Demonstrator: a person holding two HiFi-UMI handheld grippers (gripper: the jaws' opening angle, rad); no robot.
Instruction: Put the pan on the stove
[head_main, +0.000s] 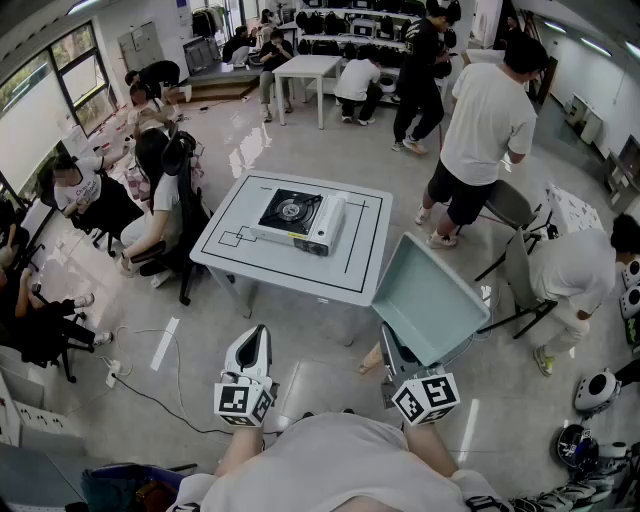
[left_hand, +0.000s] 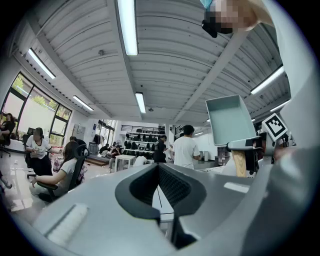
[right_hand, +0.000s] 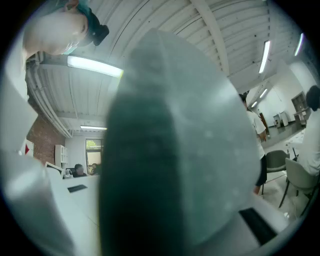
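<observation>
A square pale-teal pan (head_main: 430, 300) hangs tilted in the air to the right of the white table (head_main: 365, 275), with its hollow facing up and left. My right gripper (head_main: 392, 352) is shut on its wooden handle (head_main: 371, 359). In the right gripper view the pan (right_hand: 200, 140) fills the frame as a blur and hides the jaws. A portable gas stove (head_main: 297, 220) with a black burner top stands in the middle of the table. My left gripper (head_main: 256, 340) is shut with nothing in it, low in front of the table. The left gripper view shows the pan (left_hand: 227, 120) raised at its right.
A person in a white shirt (head_main: 487, 125) stands past the table's far right corner by a grey chair (head_main: 512, 205). Another person sits in a black chair (head_main: 180, 200) against the table's left side. A cable (head_main: 140, 375) lies on the floor at left.
</observation>
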